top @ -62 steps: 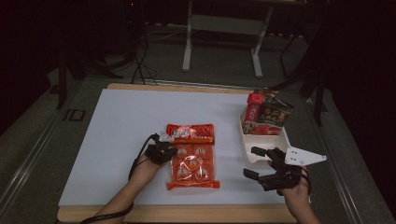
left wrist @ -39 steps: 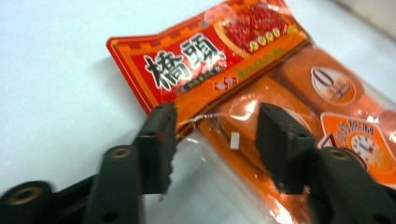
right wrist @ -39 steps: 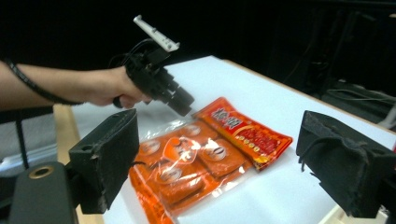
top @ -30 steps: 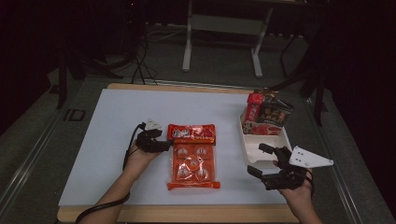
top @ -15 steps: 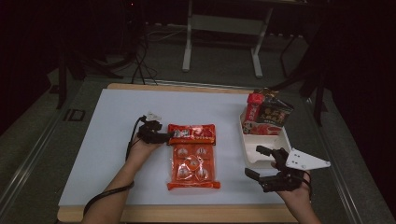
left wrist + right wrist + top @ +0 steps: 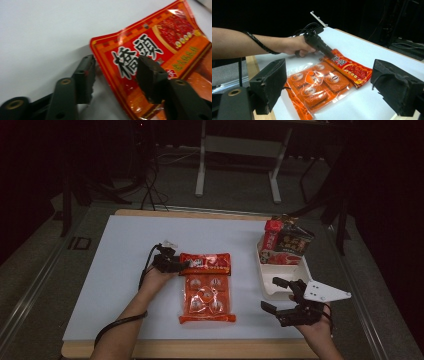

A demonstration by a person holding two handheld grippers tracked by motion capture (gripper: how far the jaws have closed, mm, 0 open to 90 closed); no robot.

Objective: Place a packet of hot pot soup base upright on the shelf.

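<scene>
The left gripper [image 6: 181, 265] has just been closing its jaws around the left end of the red packet [image 6: 206, 263], which lies flat on the table [image 6: 115, 270]. The right gripper [image 6: 280, 295] hovers spread wide, holding nothing.

Your left claw [image 6: 181, 265] straddles the sachet's [image 6: 206, 262] end; the pouch [image 6: 207, 297] lies just behind, the tray [image 6: 280, 270] beyond your right claw [image 6: 280, 295].

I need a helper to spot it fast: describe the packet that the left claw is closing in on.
Start at the white table and find the two orange-red packets at its middle. The red sachet is the farther one, lying crosswise above the clear pack of patties, with the left claw at its end. Unlike its see-through neighbour, it is opaque, with big white characters.
</scene>
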